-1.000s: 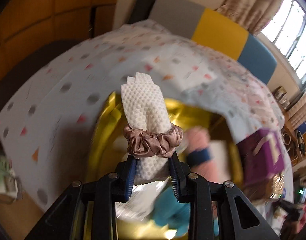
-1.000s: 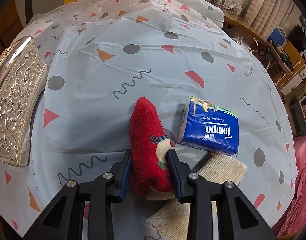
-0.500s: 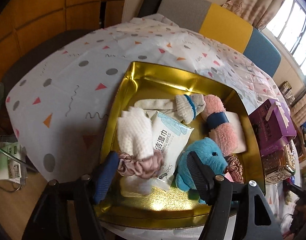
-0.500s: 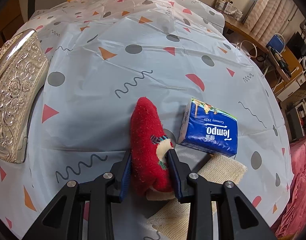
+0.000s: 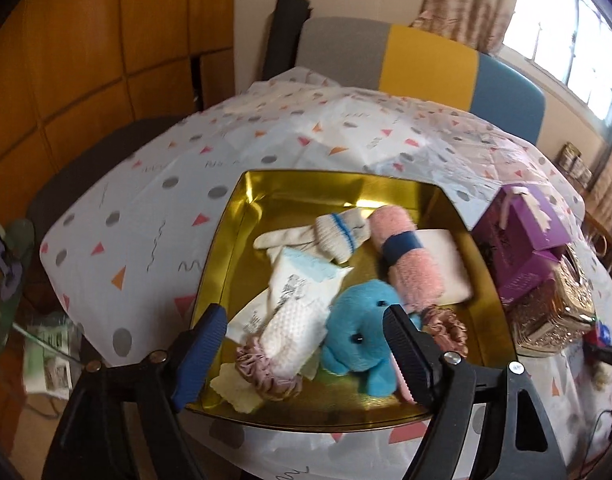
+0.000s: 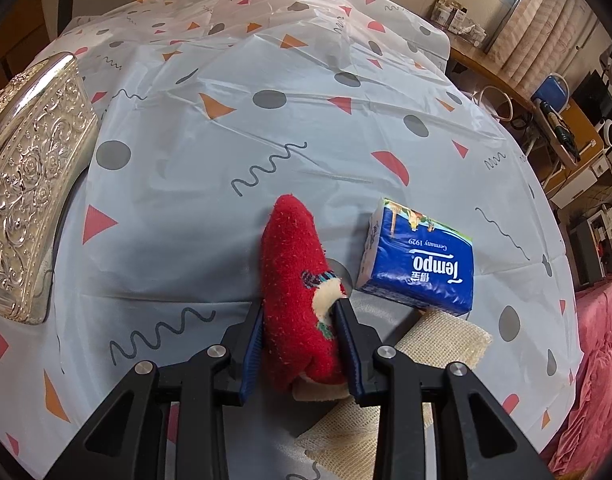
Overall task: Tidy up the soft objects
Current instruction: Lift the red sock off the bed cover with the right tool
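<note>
I have just spread my left gripper (image 5: 304, 350) to leave the white cloth (image 5: 294, 332) with its scrunchie (image 5: 266, 376) in the gold tray (image 5: 222, 256), while my right gripper (image 6: 300, 346) clamps the red sock (image 6: 298, 296) on the table (image 6: 186, 208), ready to carry over.

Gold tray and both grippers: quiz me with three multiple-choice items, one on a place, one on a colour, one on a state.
1. Where does the white cloth roll with its scrunchie lie?
A. in the gold tray
B. on the tablecloth
C. on the purple box

2. What colour is the plush toy in the tray?
A. red
B. blue
C. green

3. What is the right gripper doing?
A. open over the tissue pack
B. shut on nothing
C. shut on the red sock

Answers: 1 A, the roll rests inside the tray beside the plush, between the open left gripper's jaws, which have just been opening. 2 B, its fur is blue. 3 C, both pads press the sock's sides.
</note>
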{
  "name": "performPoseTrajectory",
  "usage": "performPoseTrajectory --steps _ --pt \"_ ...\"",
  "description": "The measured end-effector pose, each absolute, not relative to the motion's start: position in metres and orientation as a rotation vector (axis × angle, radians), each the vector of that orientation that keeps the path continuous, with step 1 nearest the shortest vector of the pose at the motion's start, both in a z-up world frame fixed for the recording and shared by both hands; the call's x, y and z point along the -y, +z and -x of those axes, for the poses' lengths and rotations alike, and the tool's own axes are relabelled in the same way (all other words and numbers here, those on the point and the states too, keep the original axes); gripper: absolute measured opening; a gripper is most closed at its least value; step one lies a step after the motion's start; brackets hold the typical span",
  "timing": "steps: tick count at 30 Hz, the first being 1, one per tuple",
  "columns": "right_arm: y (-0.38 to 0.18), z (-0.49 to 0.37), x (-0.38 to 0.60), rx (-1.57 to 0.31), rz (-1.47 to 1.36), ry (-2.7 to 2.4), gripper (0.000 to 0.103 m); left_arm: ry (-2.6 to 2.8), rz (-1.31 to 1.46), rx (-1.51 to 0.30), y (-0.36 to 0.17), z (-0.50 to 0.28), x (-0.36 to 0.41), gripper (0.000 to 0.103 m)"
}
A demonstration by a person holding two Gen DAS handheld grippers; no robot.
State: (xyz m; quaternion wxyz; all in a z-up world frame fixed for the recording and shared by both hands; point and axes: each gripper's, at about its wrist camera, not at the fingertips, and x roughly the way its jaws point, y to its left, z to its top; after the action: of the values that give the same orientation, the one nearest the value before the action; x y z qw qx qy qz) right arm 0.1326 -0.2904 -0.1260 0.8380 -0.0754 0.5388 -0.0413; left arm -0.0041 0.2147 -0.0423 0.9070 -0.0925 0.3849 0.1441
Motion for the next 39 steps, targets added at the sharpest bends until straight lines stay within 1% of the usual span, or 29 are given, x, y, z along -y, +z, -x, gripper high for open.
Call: performPoseTrajectory --steps 4,7,10,20,23,24,27,32,39 --pt "-0.125 -0.132 0.291 -1.140 0.154 -0.087 0.034 0.283 0.149 -0.766 -0.034 0.006 -0.203 0.084" --pt "-0.123 -0.133 0.294 -1.135 0.133 -0.085 0.031 0.270 0.131 -0.752 -0.031 0.008 -0.196 0.087" --pt "-0.122 -0.134 0.296 -1.132 0.113 -0.082 0.029 0.258 0.119 -0.744 -0.029 0.009 -0.191 0.088" --pt "-0.124 -0.136 0.294 -1.136 0.106 -0.074 0.029 0.243 0.097 -0.754 -0.033 0.012 -0.183 0.088" --pt "-0.118 -0.137 0.300 -1.122 0.017 -0.045 0.022 0.240 0.105 -0.757 -0.034 0.013 -0.185 0.088" --pt "-0.115 -0.138 0.301 -1.111 -0.013 -0.038 0.019 0.238 0.106 -0.758 -0.035 0.013 -0.185 0.088" --pt "-0.105 -0.140 0.304 -1.076 -0.078 -0.047 0.018 0.233 0.117 -0.762 -0.037 0.015 -0.188 0.088" --pt "-0.084 -0.146 0.298 -1.027 -0.090 -0.056 0.016 0.236 0.127 -0.764 -0.041 0.018 -0.194 0.088" --pt "-0.013 -0.160 0.276 -0.888 -0.098 0.026 0.016 0.241 0.156 -0.769 -0.045 0.018 -0.201 0.088"
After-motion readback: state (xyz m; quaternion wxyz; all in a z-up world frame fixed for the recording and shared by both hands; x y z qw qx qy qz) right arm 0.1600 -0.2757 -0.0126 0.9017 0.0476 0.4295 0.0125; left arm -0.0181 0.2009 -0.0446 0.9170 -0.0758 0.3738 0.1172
